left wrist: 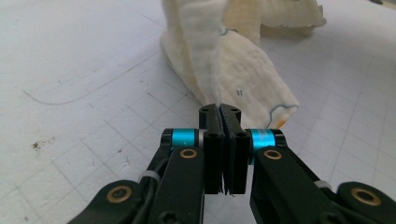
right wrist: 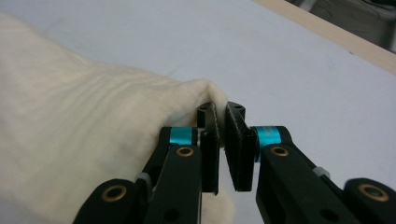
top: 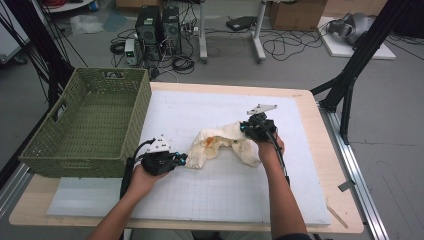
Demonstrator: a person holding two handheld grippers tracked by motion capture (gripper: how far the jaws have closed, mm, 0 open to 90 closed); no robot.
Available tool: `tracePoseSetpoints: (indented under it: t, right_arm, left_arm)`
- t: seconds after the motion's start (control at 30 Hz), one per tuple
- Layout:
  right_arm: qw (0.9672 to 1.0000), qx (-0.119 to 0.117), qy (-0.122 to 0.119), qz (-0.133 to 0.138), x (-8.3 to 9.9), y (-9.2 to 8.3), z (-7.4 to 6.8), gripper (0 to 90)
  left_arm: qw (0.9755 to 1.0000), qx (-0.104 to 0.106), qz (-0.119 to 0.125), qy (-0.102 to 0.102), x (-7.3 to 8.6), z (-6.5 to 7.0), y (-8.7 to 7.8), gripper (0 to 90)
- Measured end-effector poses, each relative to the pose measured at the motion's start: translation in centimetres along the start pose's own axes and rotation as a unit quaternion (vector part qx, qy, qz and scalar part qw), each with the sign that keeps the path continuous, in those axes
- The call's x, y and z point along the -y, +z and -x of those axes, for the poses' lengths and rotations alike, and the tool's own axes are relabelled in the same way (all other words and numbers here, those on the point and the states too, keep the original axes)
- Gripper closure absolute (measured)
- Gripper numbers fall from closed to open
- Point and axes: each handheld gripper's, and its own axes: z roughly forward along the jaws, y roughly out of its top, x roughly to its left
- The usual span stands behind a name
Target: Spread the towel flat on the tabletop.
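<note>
A grey floor (top: 300,70) is seen behind the wooden table (top: 307,102). Two black computer towers (top: 159,25) are placed on it among loose cables (top: 285,45). A cardboard box (top: 297,14) is set farther back.

Left tool (left wrist: 223,108) shut on cream cloth (left wrist: 219,60) edge, white grid mat (left wrist: 84,93) below

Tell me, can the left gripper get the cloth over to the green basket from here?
Probably yes: the left gripper, shut on the cloth, sits beside the basket with nothing between, though the right gripper grips the other end.
</note>
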Motion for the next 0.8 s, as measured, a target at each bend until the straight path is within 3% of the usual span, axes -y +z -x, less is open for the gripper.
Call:
tracePoseSetpoints:
  t: [0.2,0.33,0.37,0.43,0.47,0.63,0.8]
  right_arm:
    - [0.9985,0.028,0.037,-0.030,1.2,0.7,1.9,85.0]
    - [0.9988,0.024,0.031,-0.031,1.4,0.6,1.7,78.1]
    - [0.9992,0.012,0.031,-0.024,1.6,0.4,1.5,70.0]
    - [0.9994,0.009,0.029,-0.018,1.8,0.1,1.4,66.5]
    - [0.9996,-0.003,0.027,0.002,2.1,-0.7,1.2,60.7]
    - [0.9995,-0.015,0.007,0.026,3.0,-3.4,0.3,49.5]
    - [0.9975,-0.035,-0.022,0.058,4.6,-5.8,-1.5,40.7]
  left_arm:
    - [1.0000,-0.002,0.003,-0.005,0.0,-0.1,0.0,87.6]
    - [1.0000,-0.004,0.004,-0.004,0.0,-0.1,0.0,87.5]
    - [1.0000,-0.006,0.005,-0.006,0.0,-0.1,0.0,87.5]
    - [0.9999,-0.008,0.005,-0.005,0.0,-0.2,-0.1,87.4]
    - [0.9999,-0.007,0.007,-0.006,0.0,-0.2,-0.1,87.3]
    - [0.9999,-0.007,0.010,-0.007,-0.1,-0.1,-0.2,87.3]
    - [0.9998,-0.009,0.016,-0.010,-0.1,-0.2,-0.3,87.1]
